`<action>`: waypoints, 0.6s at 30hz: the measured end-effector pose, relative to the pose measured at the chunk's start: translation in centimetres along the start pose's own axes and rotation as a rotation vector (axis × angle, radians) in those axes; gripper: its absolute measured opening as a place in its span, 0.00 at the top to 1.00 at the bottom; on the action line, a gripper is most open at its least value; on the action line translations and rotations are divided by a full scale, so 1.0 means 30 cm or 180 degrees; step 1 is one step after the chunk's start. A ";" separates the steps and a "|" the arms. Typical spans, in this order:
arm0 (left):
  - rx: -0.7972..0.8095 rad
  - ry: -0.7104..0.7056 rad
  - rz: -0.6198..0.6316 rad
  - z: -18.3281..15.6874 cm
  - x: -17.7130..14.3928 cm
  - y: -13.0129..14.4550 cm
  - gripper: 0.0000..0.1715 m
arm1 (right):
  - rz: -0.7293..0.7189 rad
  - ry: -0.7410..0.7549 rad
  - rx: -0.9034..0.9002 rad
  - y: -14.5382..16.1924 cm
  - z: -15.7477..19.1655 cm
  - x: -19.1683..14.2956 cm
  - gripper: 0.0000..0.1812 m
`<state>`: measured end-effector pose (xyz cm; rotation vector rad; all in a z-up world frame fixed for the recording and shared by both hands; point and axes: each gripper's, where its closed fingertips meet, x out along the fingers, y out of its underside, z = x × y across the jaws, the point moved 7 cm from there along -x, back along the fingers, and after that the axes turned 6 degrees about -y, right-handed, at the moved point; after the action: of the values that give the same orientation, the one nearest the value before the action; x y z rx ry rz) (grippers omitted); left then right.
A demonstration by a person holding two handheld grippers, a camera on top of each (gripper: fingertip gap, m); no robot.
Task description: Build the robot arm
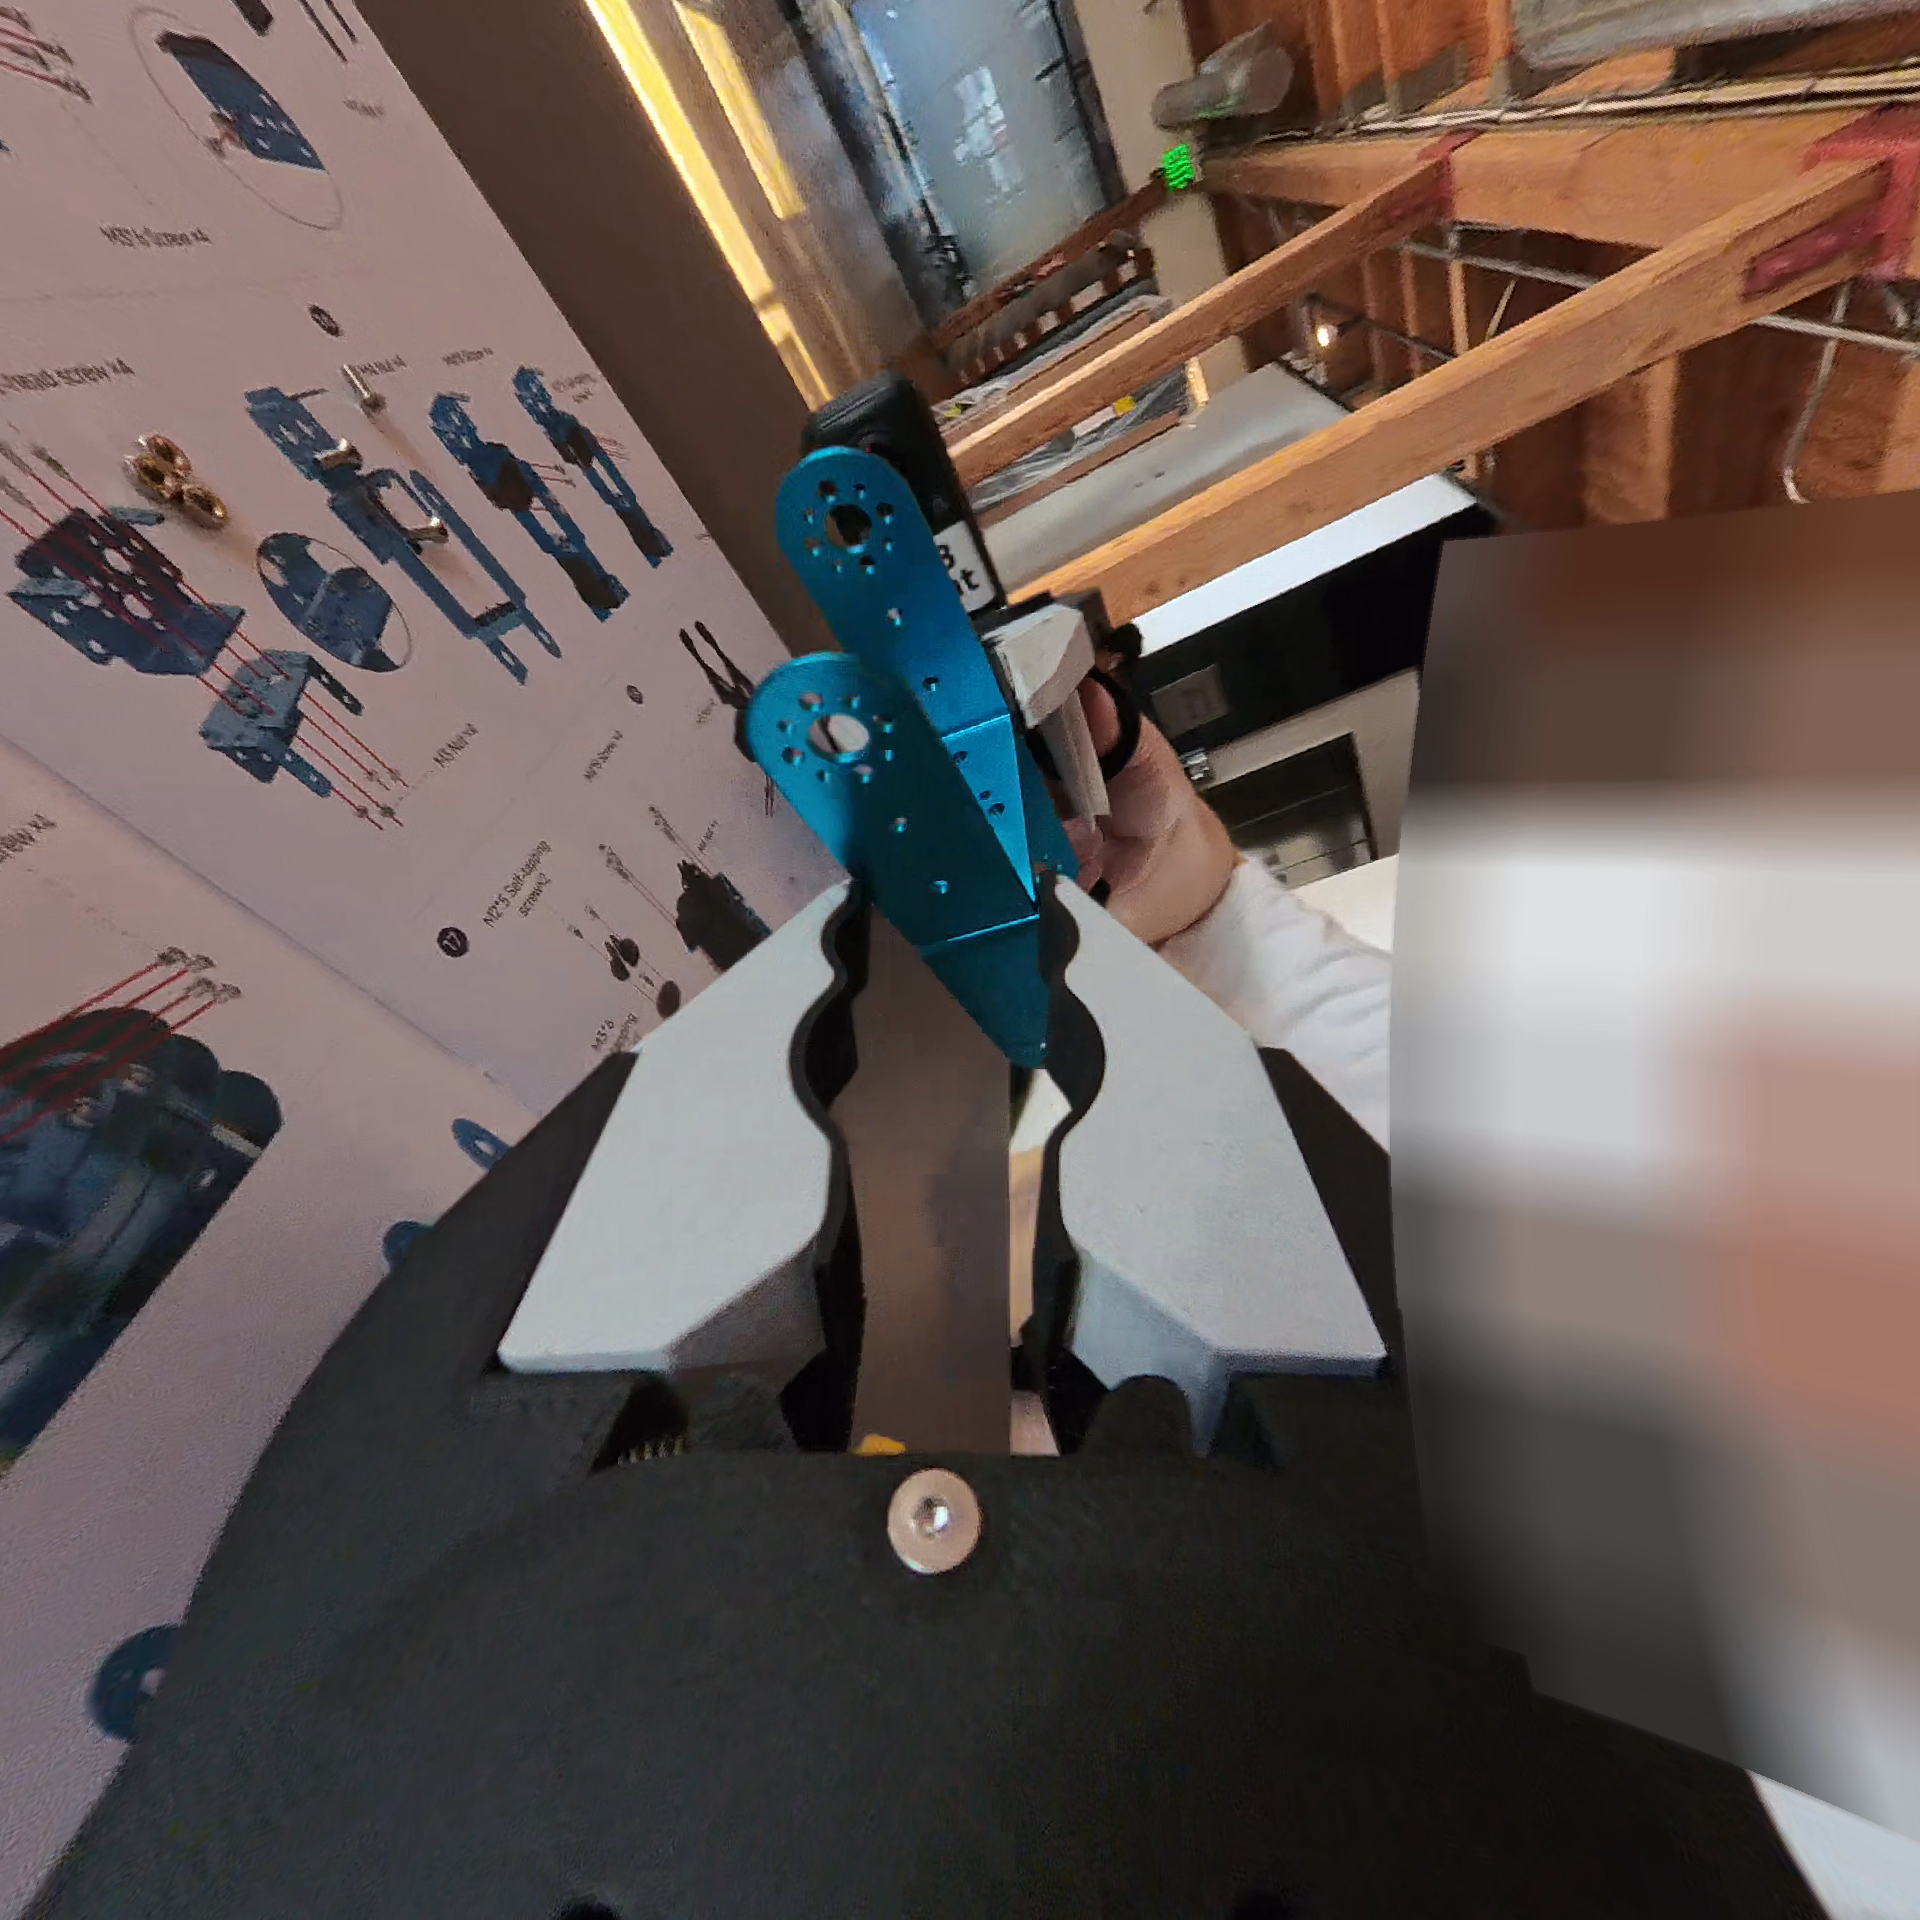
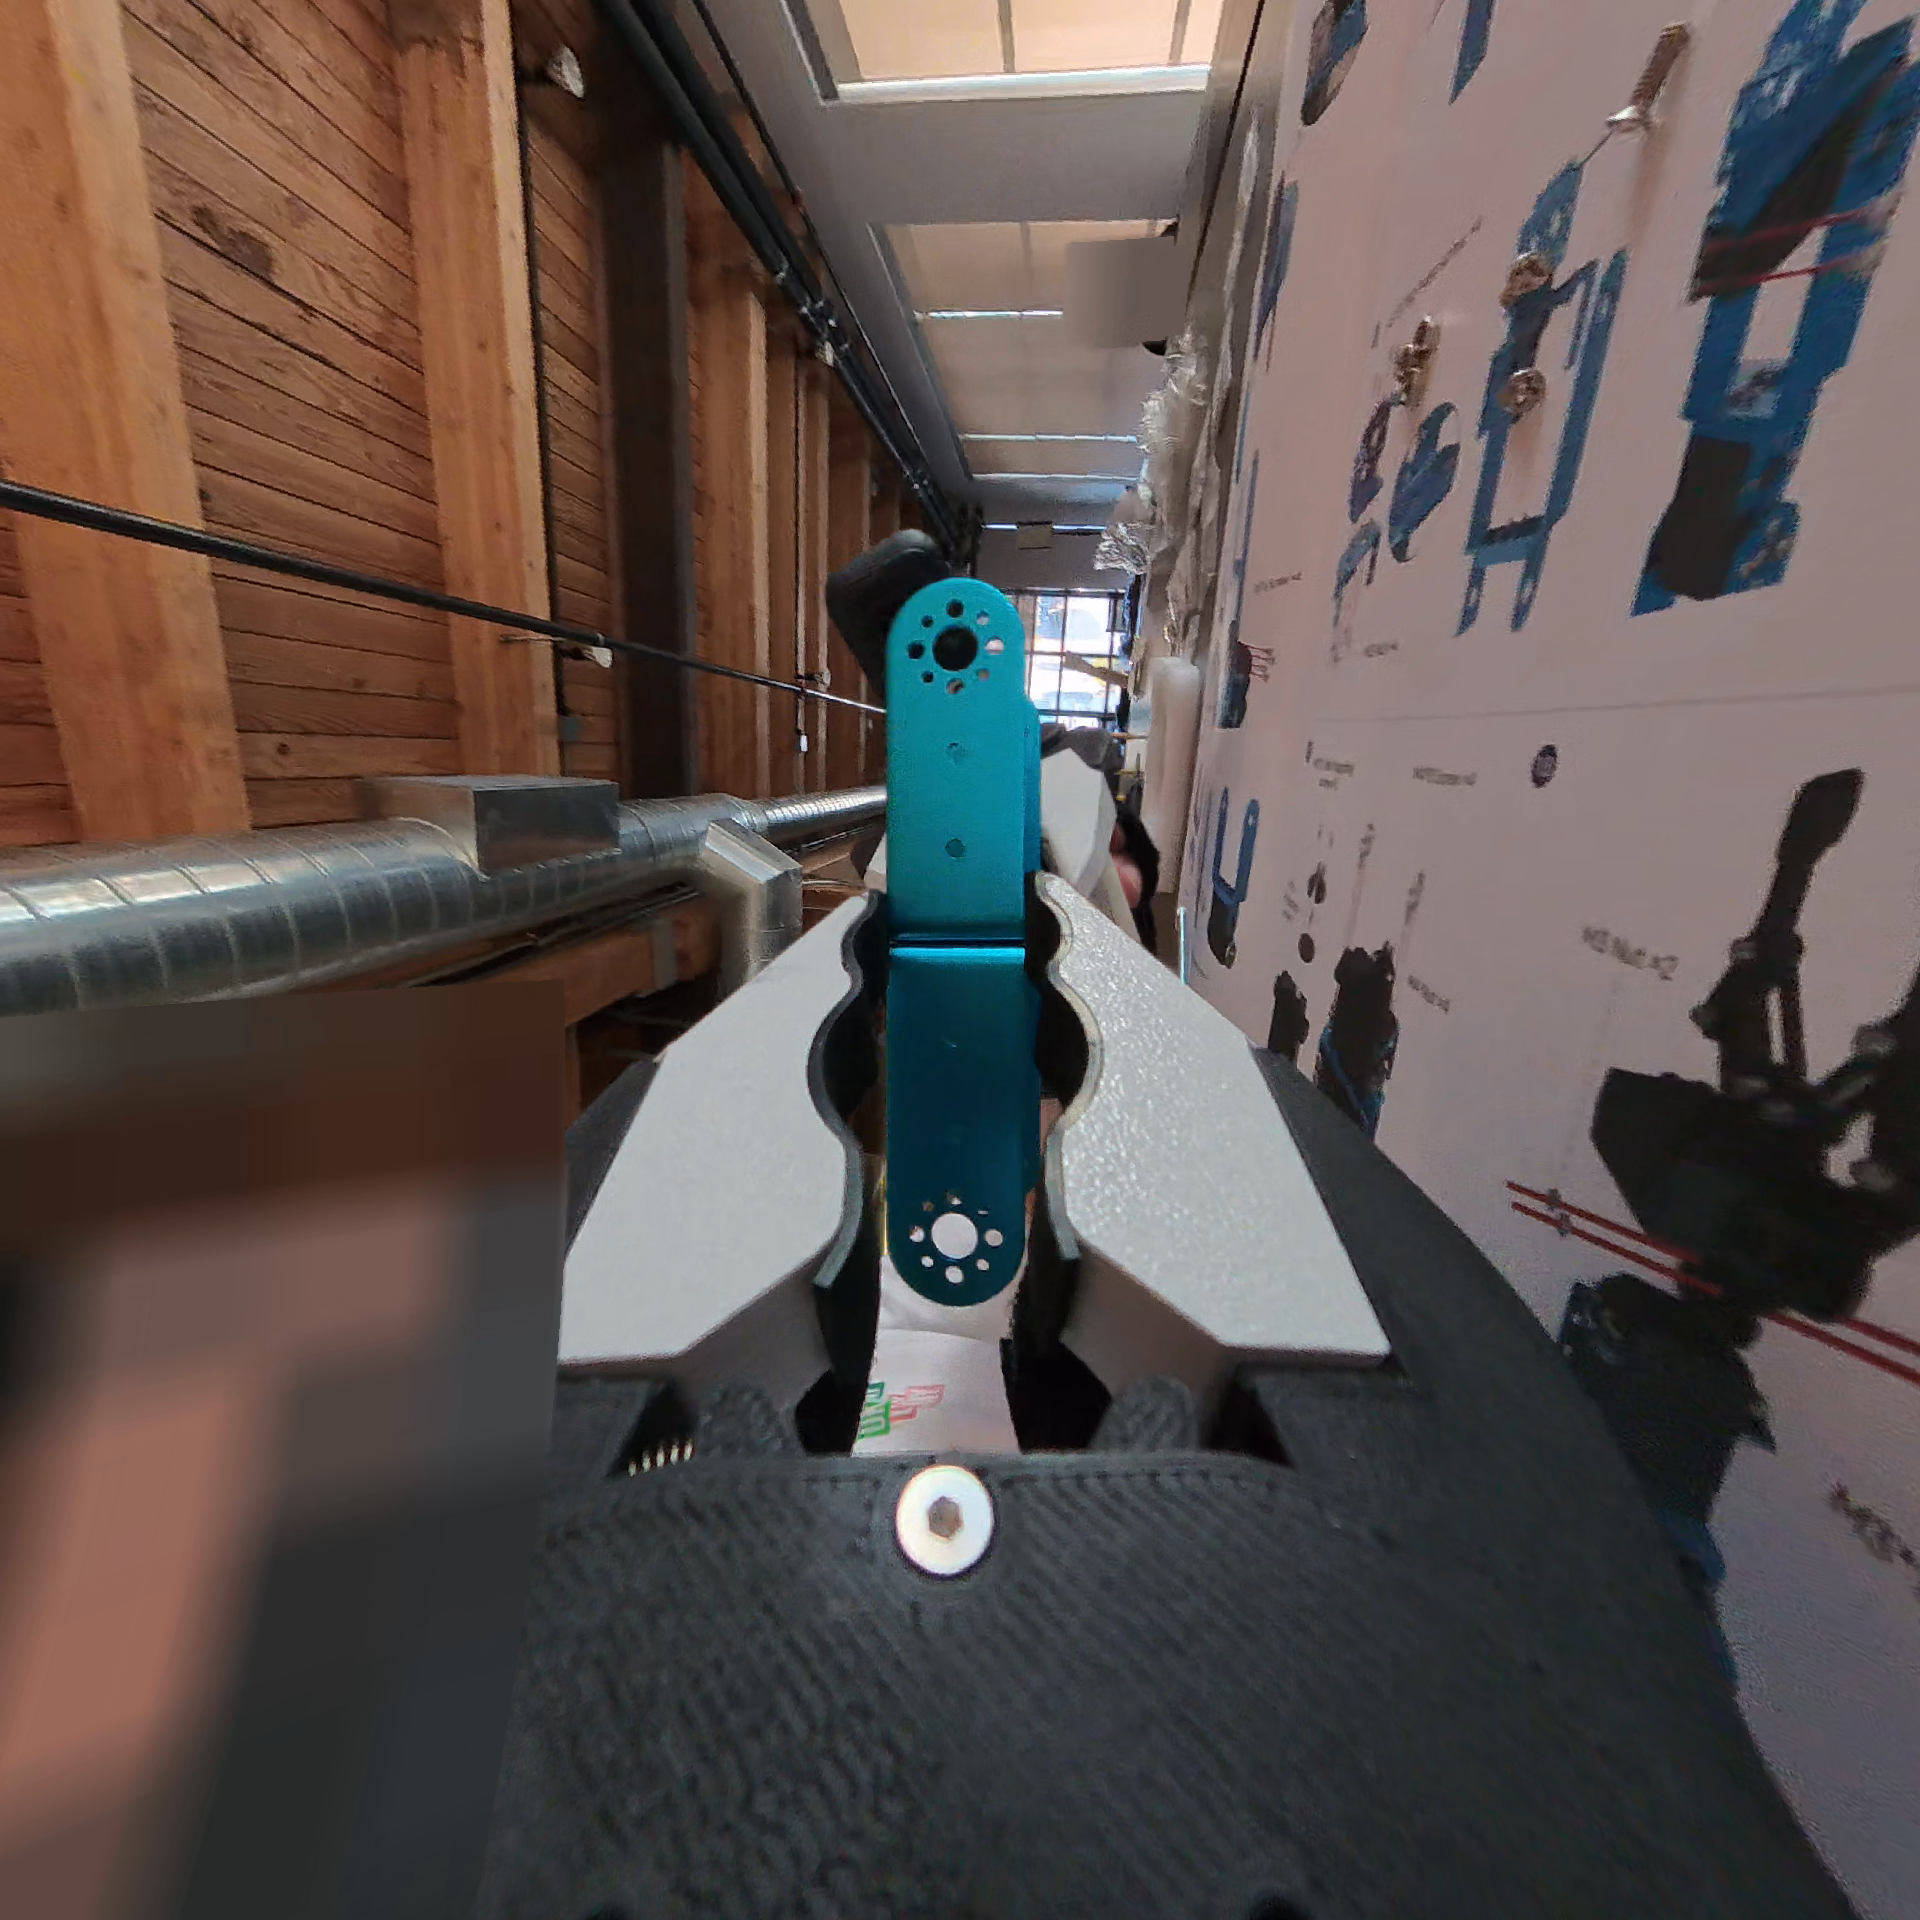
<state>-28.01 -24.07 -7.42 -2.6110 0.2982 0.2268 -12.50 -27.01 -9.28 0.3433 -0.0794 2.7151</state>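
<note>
A blue metal U-shaped bracket (image 1: pixel 935 810) with round hole patterns at its arm ends is held in the air between both grippers. My left gripper (image 1: pixel 951 899) is shut on the bracket's bent end, and its two arms stick out past the fingertips. The right gripper's white fingers (image 1: pixel 1049 675) and a person's hand (image 1: pixel 1153 821) show just behind the bracket. In the right wrist view the bracket (image 2: pixel 956 769) stands lengthwise between the jaws of my right gripper (image 2: pixel 956 894), which is shut on it. The left gripper's white finger (image 2: pixel 1070 821) shows behind it.
A white printed assembly sheet (image 1: pixel 436 644) lies on the table at the left, with brass nuts (image 1: pixel 171 483) and small screws (image 1: pixel 364 457) on it. The sheet (image 2: pixel 1558 831) and screws (image 2: pixel 1522 275) also show at the right. Wooden beams (image 1: pixel 1455 416) and a metal duct (image 2: pixel 312 894) lie beyond. Both grippers' tips are close together, under 4 cm apart.
</note>
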 end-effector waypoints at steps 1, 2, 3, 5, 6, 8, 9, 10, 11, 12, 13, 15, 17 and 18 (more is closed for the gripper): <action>-0.0013 0.0071 0.0026 0.002 -0.009 0.002 0.83 | 0.0024 -0.0055 -0.0014 0.007 -0.002 0.006 0.83; 0.0007 0.0110 0.0059 0.000 -0.018 0.007 0.83 | 0.0089 -0.0094 -0.0069 0.016 -0.004 0.011 0.86; 0.0037 0.0126 0.0097 -0.005 -0.028 0.013 0.84 | 0.0207 -0.0114 -0.0220 0.027 -0.003 0.018 0.86; 0.0120 0.0122 0.0188 -0.014 -0.049 0.032 0.84 | 0.0587 -0.0049 -0.0608 0.043 0.000 0.025 0.87; 0.0125 0.0105 0.0205 -0.013 -0.062 0.038 0.85 | 0.0708 -0.0010 -0.0825 0.034 0.006 0.022 0.87; 0.0055 0.0137 0.0174 -0.008 -0.094 0.038 0.85 | 0.0851 -0.0021 -0.1241 -0.014 0.036 0.000 0.87; 0.0006 0.0177 0.0127 -0.003 -0.112 0.031 0.87 | 0.0897 0.0036 -0.1397 -0.053 0.051 -0.018 0.88; -0.0042 0.0216 0.0069 0.001 -0.130 0.020 0.89 | 0.0894 0.0129 -0.1602 -0.099 0.064 -0.036 0.88; -0.0084 0.0258 0.0035 0.005 -0.146 0.010 0.90 | 0.0956 0.0261 -0.1868 -0.143 0.074 -0.052 0.88; -0.0111 0.0309 0.0003 0.007 -0.158 0.000 0.92 | 0.1035 0.0486 -0.2108 -0.190 0.074 -0.067 0.90; -0.0128 0.0384 -0.0045 0.007 -0.166 -0.008 0.94 | 0.1108 0.0791 -0.2343 -0.239 0.068 -0.080 0.91; -0.0069 0.0236 -0.0135 0.030 -0.175 -0.025 0.98 | 0.1366 0.1187 -0.2962 -0.308 0.067 -0.080 0.92; -0.0107 0.0125 0.0128 0.055 -0.163 -0.014 1.00 | 0.1627 0.1353 -0.3227 -0.333 0.061 -0.054 0.93; -0.0110 0.0085 0.0107 0.065 -0.159 -0.015 1.00 | 0.1714 0.1349 -0.3260 -0.333 0.058 -0.035 0.93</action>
<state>-32.68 -21.93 -7.87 -2.6465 0.3506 0.2107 -7.19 -18.42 -7.80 -0.6234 -1.5278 2.7132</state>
